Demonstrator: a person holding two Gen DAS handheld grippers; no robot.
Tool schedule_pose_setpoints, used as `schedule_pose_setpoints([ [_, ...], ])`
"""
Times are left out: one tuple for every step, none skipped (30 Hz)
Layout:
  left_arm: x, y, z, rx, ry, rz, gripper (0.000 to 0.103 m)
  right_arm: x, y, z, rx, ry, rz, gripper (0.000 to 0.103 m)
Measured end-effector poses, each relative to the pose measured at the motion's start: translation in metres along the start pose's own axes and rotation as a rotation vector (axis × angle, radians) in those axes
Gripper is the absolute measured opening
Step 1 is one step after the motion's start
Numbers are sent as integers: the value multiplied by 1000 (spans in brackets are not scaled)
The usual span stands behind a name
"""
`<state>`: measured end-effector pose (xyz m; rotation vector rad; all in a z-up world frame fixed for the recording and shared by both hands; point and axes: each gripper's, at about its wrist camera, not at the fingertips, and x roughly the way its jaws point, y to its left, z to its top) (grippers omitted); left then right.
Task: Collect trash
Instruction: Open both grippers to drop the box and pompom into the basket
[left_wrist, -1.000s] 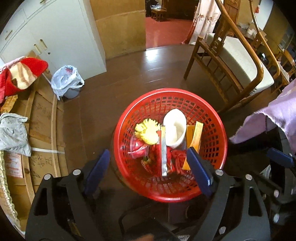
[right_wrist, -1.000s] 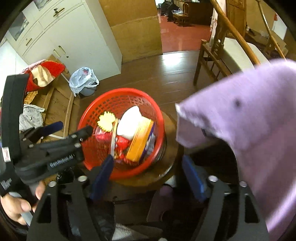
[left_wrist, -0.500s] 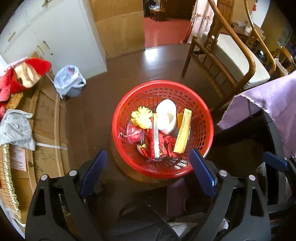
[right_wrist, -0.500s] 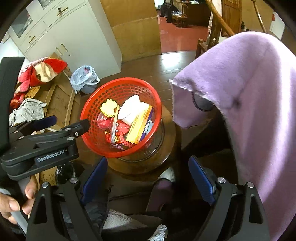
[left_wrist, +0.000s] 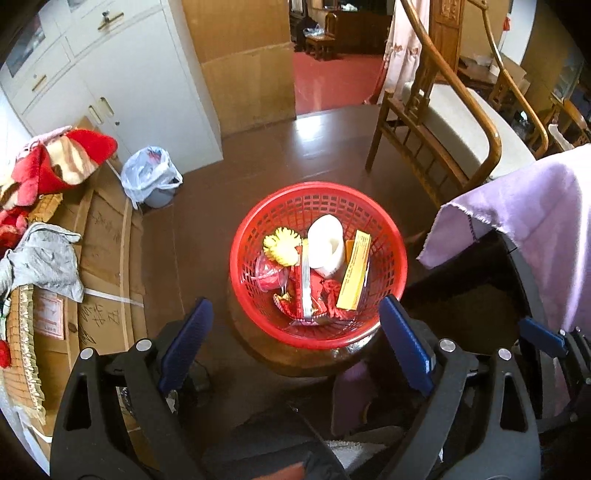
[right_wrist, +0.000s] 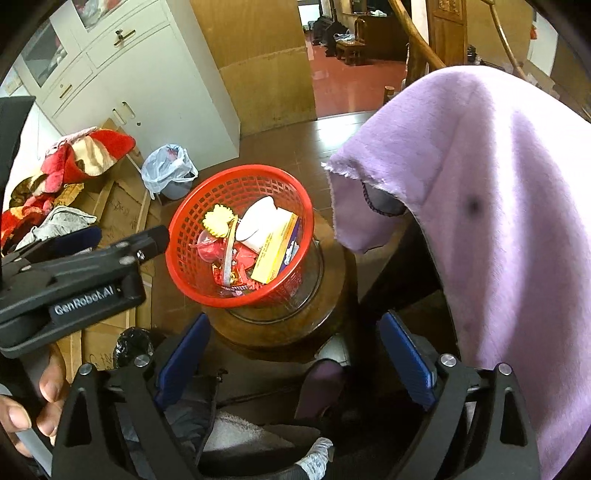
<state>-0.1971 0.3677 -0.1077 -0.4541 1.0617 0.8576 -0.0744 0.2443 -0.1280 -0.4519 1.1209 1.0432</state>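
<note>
The one text that reads clearly is "GenRobot.AI", in pale letters on the black plastic body of the left gripper, seen in the right wrist view at about 9 o'clock. The flat brown cardboard sheets lying on the floor at 9 o'clock in the left wrist view carry dark handwritten characters and a pale printed label with red marks, none of them legible. The long yellow printed packet in the red plastic mesh basket bears lines of print too small to read.
</note>
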Motion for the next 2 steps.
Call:
schedule_pose_setpoints([
  [-2,-1,0,-1,-4,3,89,-1,-1,-1,1,0,-1,92],
  [-3,0,0,-5,-8,4,89,-2,-2,-2,5,0,-2,92],
])
